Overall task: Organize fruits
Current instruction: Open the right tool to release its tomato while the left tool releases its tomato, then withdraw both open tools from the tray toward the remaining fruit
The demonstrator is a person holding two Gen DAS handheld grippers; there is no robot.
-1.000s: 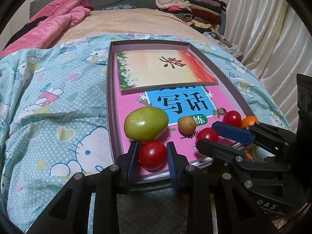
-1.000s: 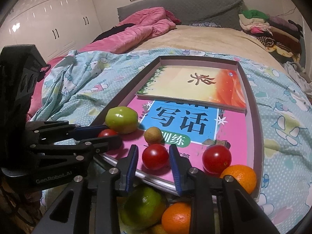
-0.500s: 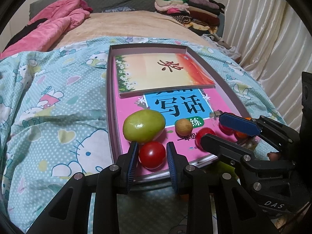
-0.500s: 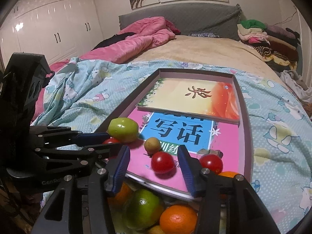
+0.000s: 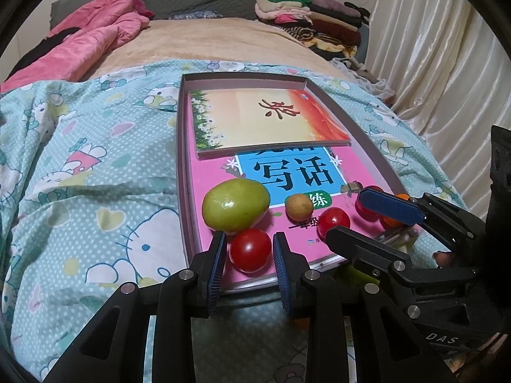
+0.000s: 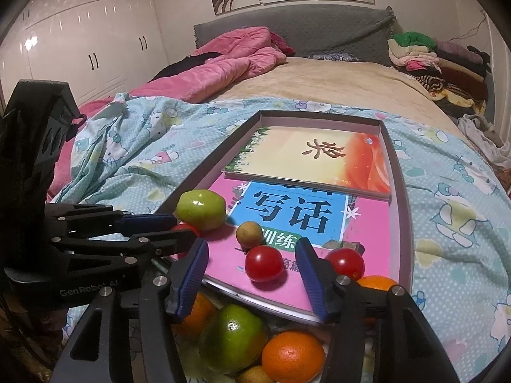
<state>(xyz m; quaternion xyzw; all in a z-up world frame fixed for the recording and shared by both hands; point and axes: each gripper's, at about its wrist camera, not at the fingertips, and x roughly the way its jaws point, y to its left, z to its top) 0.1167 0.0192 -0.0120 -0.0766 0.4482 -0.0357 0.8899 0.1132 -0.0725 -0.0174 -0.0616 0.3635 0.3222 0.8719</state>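
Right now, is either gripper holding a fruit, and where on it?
The left gripper flanks a red tomato at its sides; contact is unclear. The right gripper is open, holding nothing.

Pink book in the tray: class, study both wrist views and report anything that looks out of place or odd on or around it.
Fruit lies loose on the pink book, an odd resting place: a green fruit, a small brown fruit and cherry tomatoes. A second book overlaps its far end. Nothing looks spilled or damaged.
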